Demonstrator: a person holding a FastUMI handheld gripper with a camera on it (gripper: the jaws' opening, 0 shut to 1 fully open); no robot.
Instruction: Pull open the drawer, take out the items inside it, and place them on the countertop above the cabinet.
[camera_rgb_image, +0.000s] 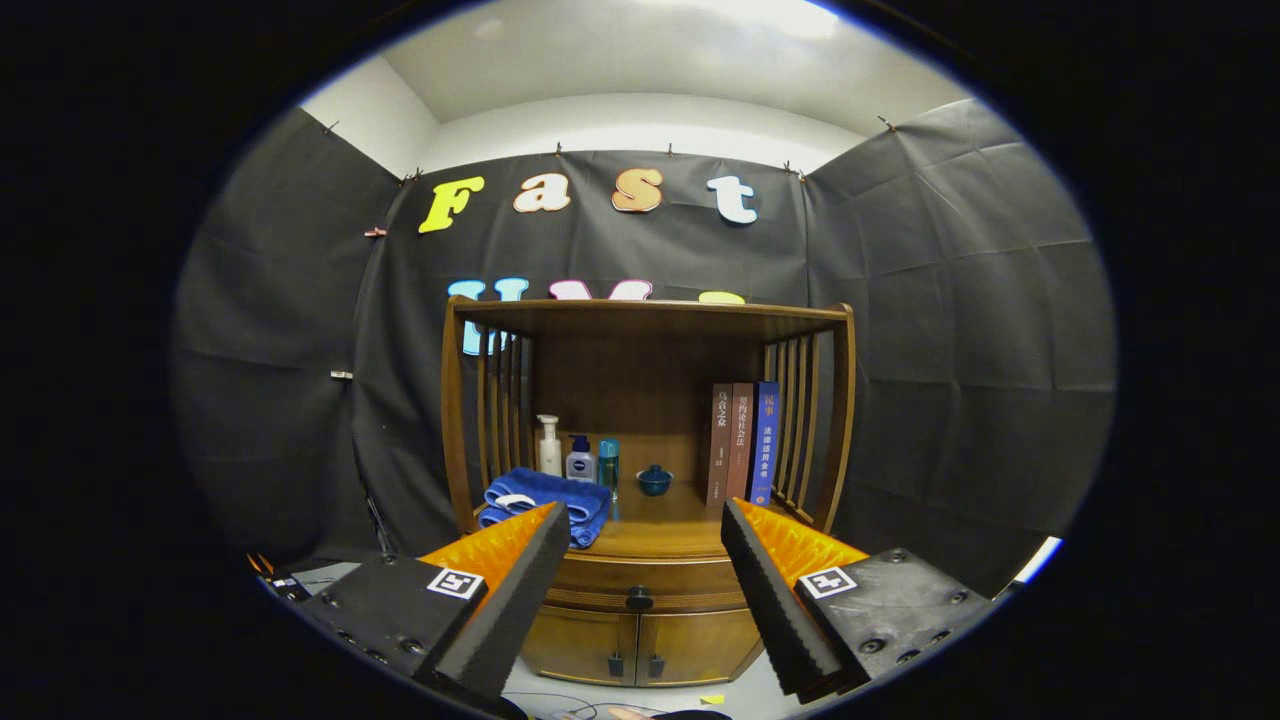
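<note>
- Currently gripper (645, 520) fingers spread wide, gripping nothing, well back from cabinet (645, 620).
- Drawer (640, 585) closed, dark knob (639, 598) between the fingers.
- Countertop (650, 535) above drawer: blue towel (545, 500), bottles (570, 455), small bowl (655, 480), books (745, 440).

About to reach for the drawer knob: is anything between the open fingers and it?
Nothing visible blocks it. The gripper is open, and the drawer knob shows between its fingers, further ahead on the closed drawer.

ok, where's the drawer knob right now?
In the gripper view the drawer knob sits mid-front of the closed drawer, below the countertop and above the two cabinet doors, seen between the open gripper fingers, further ahead.
</note>
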